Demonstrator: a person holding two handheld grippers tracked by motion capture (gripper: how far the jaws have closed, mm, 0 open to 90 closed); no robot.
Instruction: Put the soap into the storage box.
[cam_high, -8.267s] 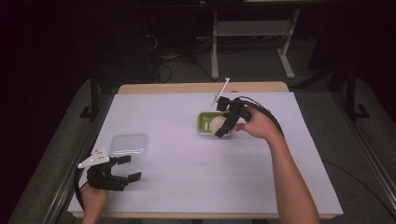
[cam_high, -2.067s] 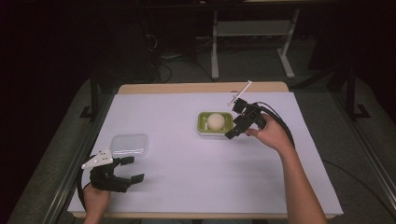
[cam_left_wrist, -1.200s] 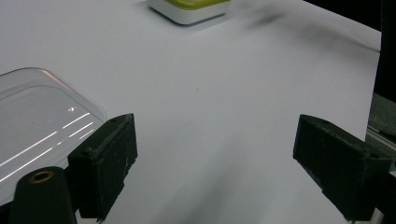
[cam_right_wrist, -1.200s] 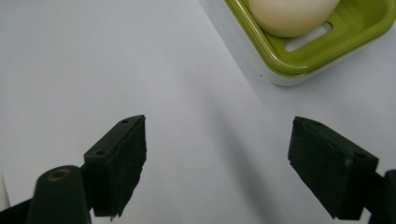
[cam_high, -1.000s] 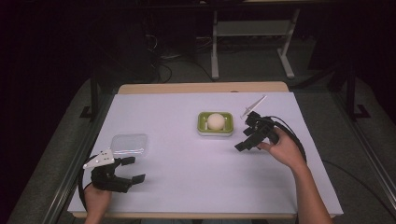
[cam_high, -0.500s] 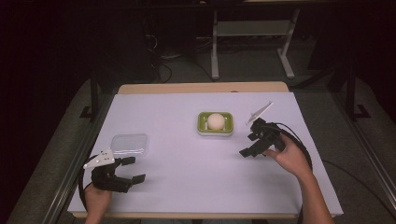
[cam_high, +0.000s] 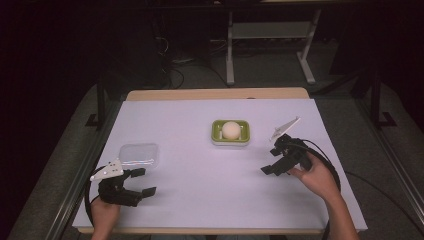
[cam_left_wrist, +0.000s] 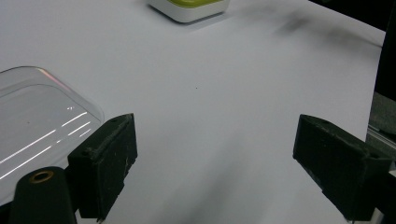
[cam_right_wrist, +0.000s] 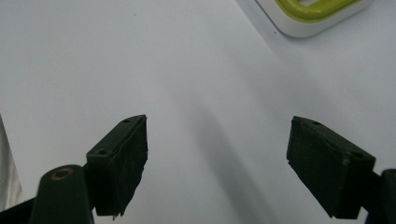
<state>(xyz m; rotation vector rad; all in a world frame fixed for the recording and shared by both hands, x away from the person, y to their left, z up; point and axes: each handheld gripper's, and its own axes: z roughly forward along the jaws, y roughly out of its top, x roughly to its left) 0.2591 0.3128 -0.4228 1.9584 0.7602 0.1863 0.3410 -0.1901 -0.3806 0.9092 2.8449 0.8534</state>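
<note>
Green-rimmed dish (cam_high: 230, 133) with a pale round ball (cam_high: 230, 129) in it is what we take as the thing in hand; in the high view it sits a little above the middle of the frame, on the white table cover (cam_high: 210, 180). Nothing touches it. In the right gripper view we see a corner of the same dish (cam_right_wrist: 314, 16) at the upper right of the frame, well beyond the jaws, and in the left gripper view its white base (cam_left_wrist: 189, 8) shows at the top edge.

To the right of the dish in the high view, and somewhat lower, we find the right gripper (cam_high: 272, 161), held in the person's right hand (cam_high: 317, 175). Its jaws stand wide apart and empty; in its own view we see only bare white cover between the two black pads (cam_right_wrist: 126, 158), and we cannot tell whether they rest on the table or hang just over it.

At the lower left of the high view the left gripper (cam_high: 142, 181) sits in the left hand (cam_high: 104, 210). We see its jaws spread wide too, gripping nothing. A clear plastic lid (cam_high: 139, 154) lies flat just above it in that frame; in the left gripper view the lid (cam_left_wrist: 42, 121) reaches close beside the left pad (cam_left_wrist: 106, 163), though we cannot say whether they touch.
</note>
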